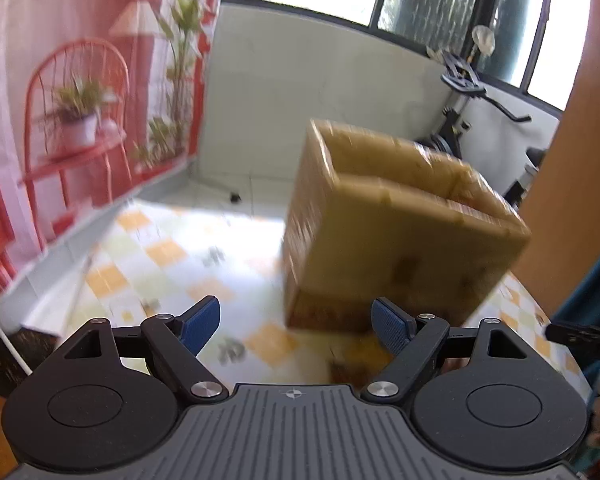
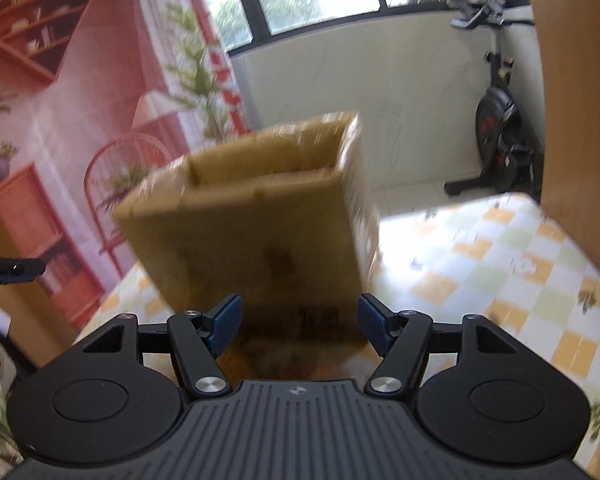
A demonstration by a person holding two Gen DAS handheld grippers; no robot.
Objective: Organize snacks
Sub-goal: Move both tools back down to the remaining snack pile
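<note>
Open-topped cardboard box [image 1: 400,236] standing on the checked surface [image 1: 160,256], smeared by motion blur in both wrist views. Dark print showing on the near face of the box, low down, in the right wrist view [image 2: 320,316]; not readable. A darker patch sitting higher on that same face; whether label, tape or stain, impossible to tell. No brand or lettering legible anywhere.

Left claw [image 1: 296,320] hanging with blue pads [image 1: 200,324] spread wide, nothing between them; box lying ahead and to the right, its lower corner just beyond the right-hand pad. Contact there not determinable through the blur.

Right claw [image 2: 298,322] standing apart too, the base of the box showing between its pads [image 2: 224,324]. Pads flanking the box's lower edge, but pressing or merely near: cannot tell.

Inside of the box hidden behind its near wall; contents unseen. A brownish-orange shape lying under the box base, close to the right claw body, too blurred to name. Snacks not identifiable in either view.

Exercise bike [image 2: 496,128] standing beyond the surface by the window wall. Printed pink backdrop [image 1: 80,100] hanging to the left. Tip of the other tool cutting into each view's edge.
</note>
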